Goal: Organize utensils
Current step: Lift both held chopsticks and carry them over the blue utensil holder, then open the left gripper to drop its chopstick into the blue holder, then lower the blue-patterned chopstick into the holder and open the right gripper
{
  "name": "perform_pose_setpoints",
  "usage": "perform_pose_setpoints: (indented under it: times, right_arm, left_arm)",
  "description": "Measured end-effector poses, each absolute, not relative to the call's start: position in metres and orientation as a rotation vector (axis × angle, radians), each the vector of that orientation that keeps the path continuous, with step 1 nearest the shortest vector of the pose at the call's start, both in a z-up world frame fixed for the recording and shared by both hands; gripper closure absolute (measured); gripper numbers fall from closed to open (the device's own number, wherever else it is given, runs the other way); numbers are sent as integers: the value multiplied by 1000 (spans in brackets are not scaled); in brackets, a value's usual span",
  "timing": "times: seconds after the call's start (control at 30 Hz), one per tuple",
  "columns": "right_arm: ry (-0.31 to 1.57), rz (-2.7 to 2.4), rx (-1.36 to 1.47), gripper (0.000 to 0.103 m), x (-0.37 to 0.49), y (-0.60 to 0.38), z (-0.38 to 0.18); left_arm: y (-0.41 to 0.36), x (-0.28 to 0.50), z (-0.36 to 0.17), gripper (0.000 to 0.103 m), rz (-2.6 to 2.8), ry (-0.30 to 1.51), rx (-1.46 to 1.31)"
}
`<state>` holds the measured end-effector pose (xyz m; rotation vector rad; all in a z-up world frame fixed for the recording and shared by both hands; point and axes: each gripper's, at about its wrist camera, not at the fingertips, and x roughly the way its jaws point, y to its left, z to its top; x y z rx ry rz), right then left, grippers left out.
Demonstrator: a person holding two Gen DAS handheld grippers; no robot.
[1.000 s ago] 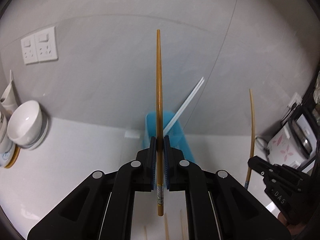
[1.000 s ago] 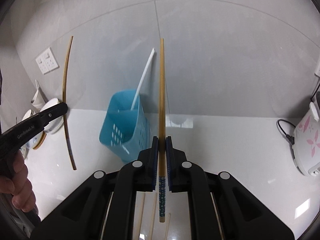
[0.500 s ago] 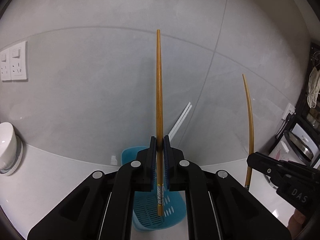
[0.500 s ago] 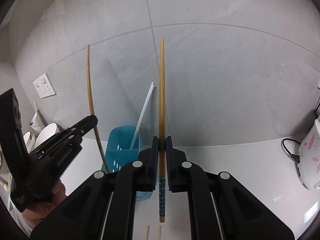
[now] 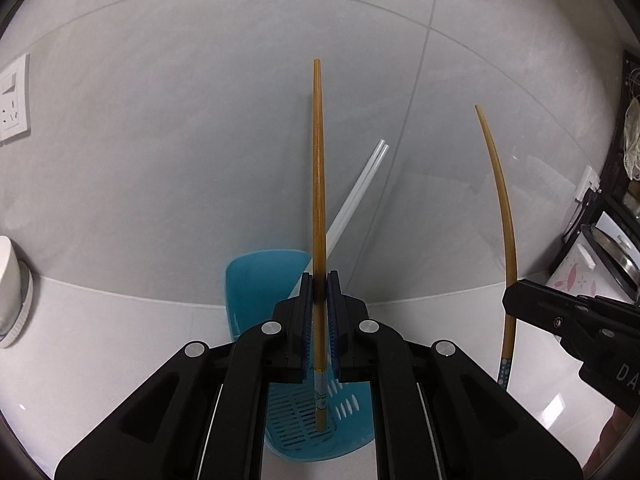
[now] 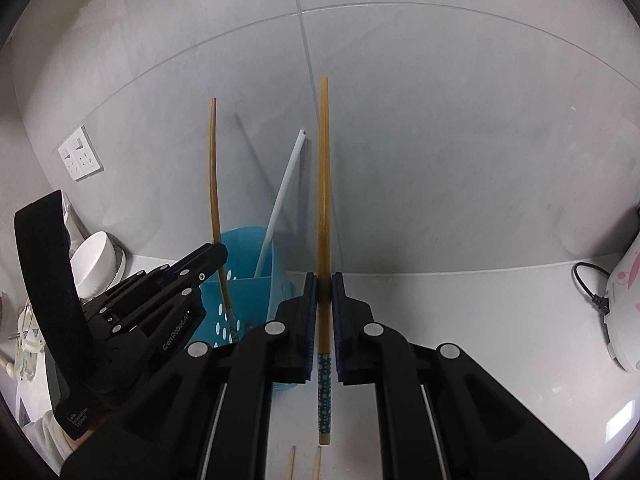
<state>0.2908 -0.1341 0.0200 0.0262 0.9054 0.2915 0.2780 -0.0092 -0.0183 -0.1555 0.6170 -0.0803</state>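
My left gripper (image 5: 319,286) is shut on a wooden chopstick (image 5: 318,184) held upright, its lower end inside the blue utensil basket (image 5: 256,280). White chopsticks (image 5: 360,188) lean in that basket. My right gripper (image 6: 325,284) is shut on a second wooden chopstick (image 6: 323,184) with a blue dotted end, held upright just right of the basket (image 6: 248,292). The left gripper (image 6: 216,258) and its chopstick (image 6: 214,184) show in the right wrist view over the basket. The right gripper (image 5: 516,300) and its chopstick (image 5: 506,216) show at the right of the left wrist view.
White bowls (image 6: 96,264) stand at the left by the wall. A wall socket (image 6: 78,154) is above them. A white rice cooker (image 6: 624,312) with a black cord stands at the right. Two more chopstick tips (image 6: 304,462) lie on the white counter below.
My left gripper has moved over the basket and lowered its chopstick into it. My right gripper has come closer to the basket, beside the left one.
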Motion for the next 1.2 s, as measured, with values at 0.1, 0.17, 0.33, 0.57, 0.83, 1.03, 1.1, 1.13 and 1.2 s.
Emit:
perform_pose_setpoints:
  times: [0.1, 0.17, 0.33, 0.57, 0.83, 1.03, 1.1, 1.13, 1.2]
  right_arm:
    - [912, 293, 26, 96, 291, -134, 18]
    - [913, 296, 30, 96, 293, -134, 18]
    - [904, 313, 37, 96, 295, -134, 23]
    - [872, 374, 82, 96, 298, -126, 35]
    - [816, 424, 151, 96, 313, -111, 38]
    - [762, 439, 164, 96, 324, -94, 29]
    - [750, 443, 166, 96, 324, -89, 20]
    - [742, 440, 152, 96, 323, -85, 15]
    - [752, 434, 137, 96, 323, -81, 5]
  left_arm:
    - [-12, 276, -11, 95, -60, 620, -157]
    - [-2, 270, -6, 87, -53, 631, -159]
    - [5, 258, 3, 44, 51, 670, -132]
    - [28, 239, 9, 10, 110, 700, -177]
    - [44, 232, 15, 6, 124, 725, -183]
    - [50, 227, 17, 6, 121, 750, -190]
    - [56, 226, 14, 6, 124, 755, -199]
    - [59, 226, 13, 6, 127, 758, -199]
    - [62, 227, 10, 6, 132, 764, -200]
